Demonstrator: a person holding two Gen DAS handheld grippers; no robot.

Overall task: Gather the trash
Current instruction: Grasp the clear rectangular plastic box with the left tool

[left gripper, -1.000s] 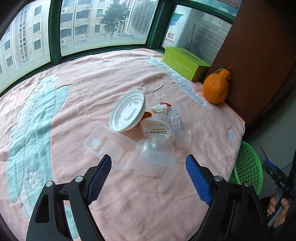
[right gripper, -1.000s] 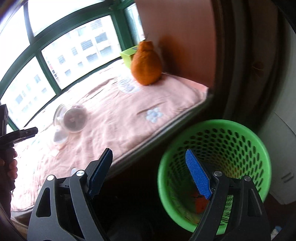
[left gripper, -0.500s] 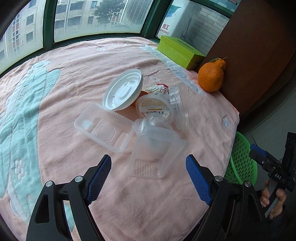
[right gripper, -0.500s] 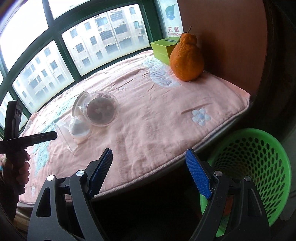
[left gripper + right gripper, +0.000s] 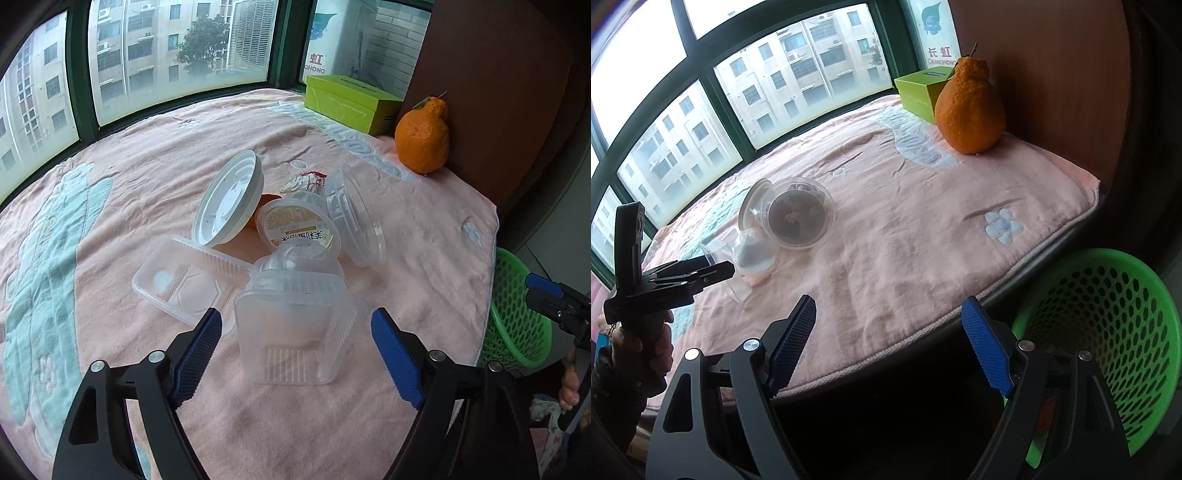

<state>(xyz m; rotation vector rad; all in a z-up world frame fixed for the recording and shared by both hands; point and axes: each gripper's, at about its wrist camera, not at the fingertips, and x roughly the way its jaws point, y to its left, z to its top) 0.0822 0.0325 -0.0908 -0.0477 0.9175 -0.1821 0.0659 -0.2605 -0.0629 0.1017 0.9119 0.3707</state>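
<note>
A heap of plastic trash lies on the pink blanket: a clear square tub nearest me, a flat clear tray, a white round lid, a labelled cup, a clear round lid and a crumpled wrapper. My left gripper is open, its jaws either side of the square tub, apart from it. My right gripper is open and empty over the blanket's front edge, beside the green basket. The heap shows in the right wrist view.
A large orange citrus fruit and a green box stand at the back right by a brown wall. Windows run along the far side. The green basket stands on the floor past the blanket's right edge.
My left gripper has moved in and down toward the heap, so the square tub now sits between its jaws. My right gripper has swung up from the basket toward the blanket.
</note>
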